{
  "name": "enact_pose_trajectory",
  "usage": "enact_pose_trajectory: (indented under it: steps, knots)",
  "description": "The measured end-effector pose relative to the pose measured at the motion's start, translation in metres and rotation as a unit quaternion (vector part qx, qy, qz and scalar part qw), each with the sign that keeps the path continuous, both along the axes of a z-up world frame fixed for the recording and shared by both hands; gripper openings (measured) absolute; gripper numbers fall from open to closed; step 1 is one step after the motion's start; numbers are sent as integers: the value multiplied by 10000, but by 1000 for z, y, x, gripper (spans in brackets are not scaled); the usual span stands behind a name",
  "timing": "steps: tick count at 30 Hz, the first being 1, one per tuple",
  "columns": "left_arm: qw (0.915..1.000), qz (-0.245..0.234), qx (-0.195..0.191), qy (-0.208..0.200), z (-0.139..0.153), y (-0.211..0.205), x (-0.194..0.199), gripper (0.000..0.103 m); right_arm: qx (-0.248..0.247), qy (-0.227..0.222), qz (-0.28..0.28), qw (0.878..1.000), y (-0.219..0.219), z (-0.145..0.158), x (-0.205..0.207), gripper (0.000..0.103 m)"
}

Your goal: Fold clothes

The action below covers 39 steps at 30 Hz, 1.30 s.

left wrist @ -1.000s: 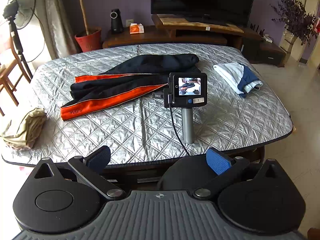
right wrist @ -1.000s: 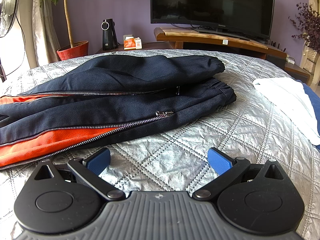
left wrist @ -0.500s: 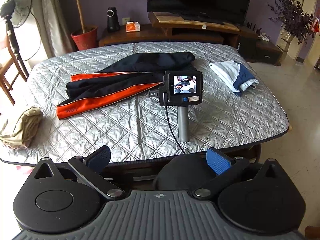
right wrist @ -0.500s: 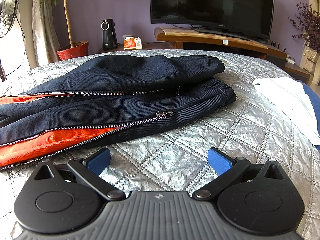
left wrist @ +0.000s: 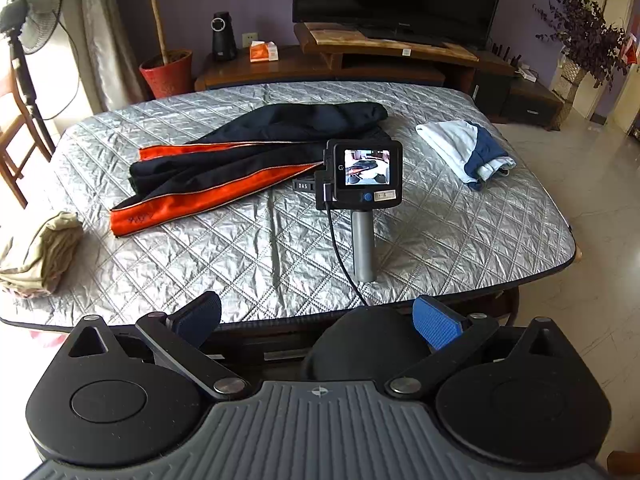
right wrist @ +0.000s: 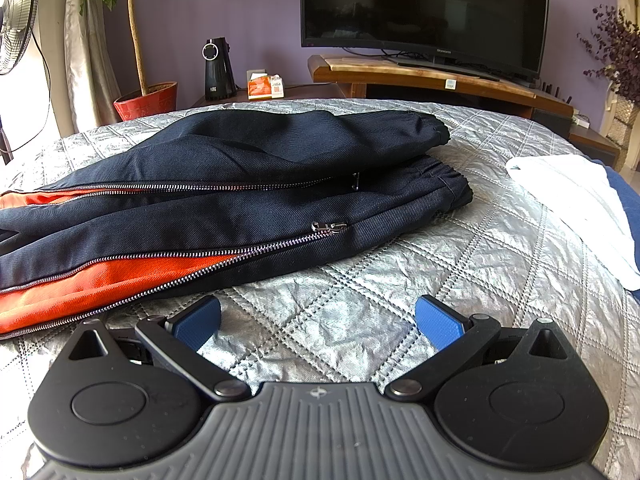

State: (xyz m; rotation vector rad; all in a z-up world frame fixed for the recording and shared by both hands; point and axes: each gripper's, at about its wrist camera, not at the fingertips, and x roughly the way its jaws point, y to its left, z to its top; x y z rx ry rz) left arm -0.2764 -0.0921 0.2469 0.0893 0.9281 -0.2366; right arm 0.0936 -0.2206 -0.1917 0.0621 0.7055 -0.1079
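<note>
We note the navy and orange trousers point(left wrist: 256, 160) lying across the middle of the quilted silver table point(left wrist: 280, 248), with a white and blue garment point(left wrist: 468, 152) to their right and a beige bundle point(left wrist: 40, 248) at the table's left edge. Our right gripper point(right wrist: 318, 322) rests on the table just short of the trousers, fingers spread wide and empty. Our left gripper point(left wrist: 318, 320) hangs off the table's near edge, also wide apart, gripping nothing.
</note>
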Motion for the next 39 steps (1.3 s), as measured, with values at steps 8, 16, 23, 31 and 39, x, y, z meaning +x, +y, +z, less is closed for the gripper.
enact_pose_trajectory:
  steps: [8,16,23,31,39]
  knots:
    - [10000,-18,-47,33,-1,0,0,103,-1,0,-1,10000,0,0,0,103]
    - [10000,-21,-66,57,-1,0,0,103,-2,0,-1,10000,0,0,-1,103]
    - [9999,-41,-72,71,-2,-1,-1,103,-3,1,-1,10000,0,0,-1,103]
    - [9999,-41,-93,69,-2,0,-1,103,-3,1,-1,10000,0,1,-1,103]
    - [9999,-49,-101,68,-2,-1,-1,103,-4,1,-1,10000,0,1,-1,103]
